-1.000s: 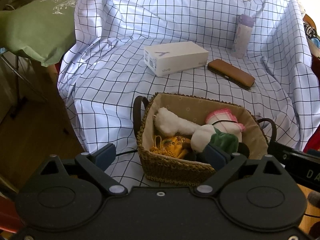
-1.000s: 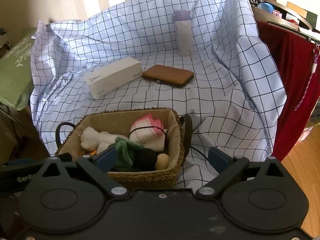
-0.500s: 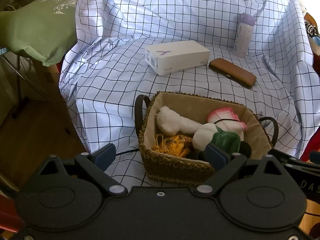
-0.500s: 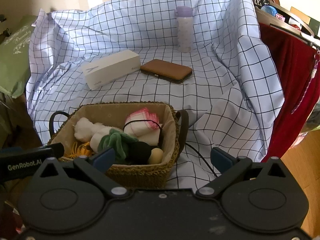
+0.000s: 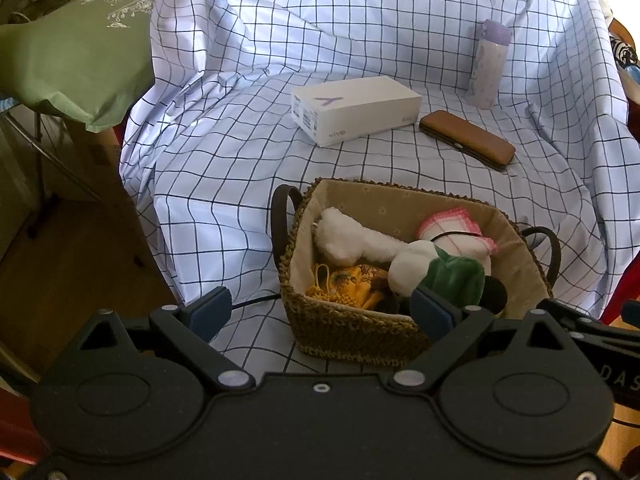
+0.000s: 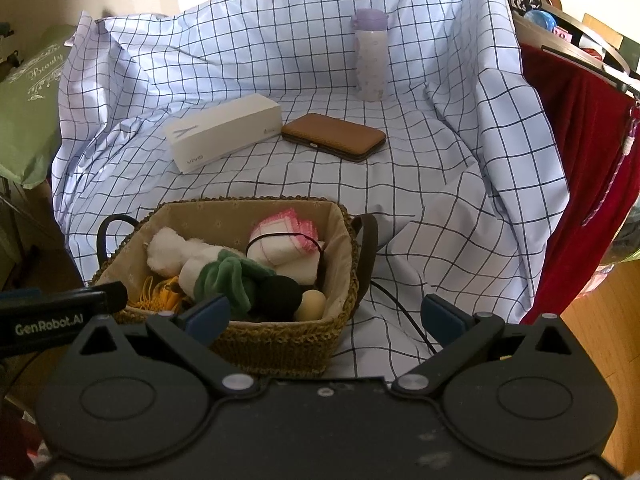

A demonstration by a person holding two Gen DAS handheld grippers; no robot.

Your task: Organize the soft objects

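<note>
A woven basket (image 5: 352, 332) (image 6: 276, 344) with dark handles sits near the front edge of the checked cloth. It holds a white plush (image 5: 352, 236) (image 6: 168, 250), a green and white soft toy (image 5: 448, 276) (image 6: 228, 276), a pink-edged folded cloth (image 5: 456, 226) (image 6: 284, 236), a yellow pouch (image 5: 348, 280) and a black round piece (image 6: 278, 294). My left gripper (image 5: 320, 312) hovers open just in front of the basket, nothing between its fingers. My right gripper (image 6: 324, 314) is also open and empty, straddling the basket's right front corner.
On the checked cloth (image 5: 224, 152) behind the basket lie a white phone box (image 5: 356, 108) (image 6: 224, 132) and a brown case (image 5: 468, 138) (image 6: 334, 136); a lilac bottle (image 5: 488, 64) (image 6: 370, 56) stands at the back. A green bag (image 5: 68, 40) is left, red fabric (image 6: 580, 160) right.
The right wrist view has shifted a little, so the basket sits slightly more to the left and lower. Both grippers stay open and nothing in the basket has moved.
</note>
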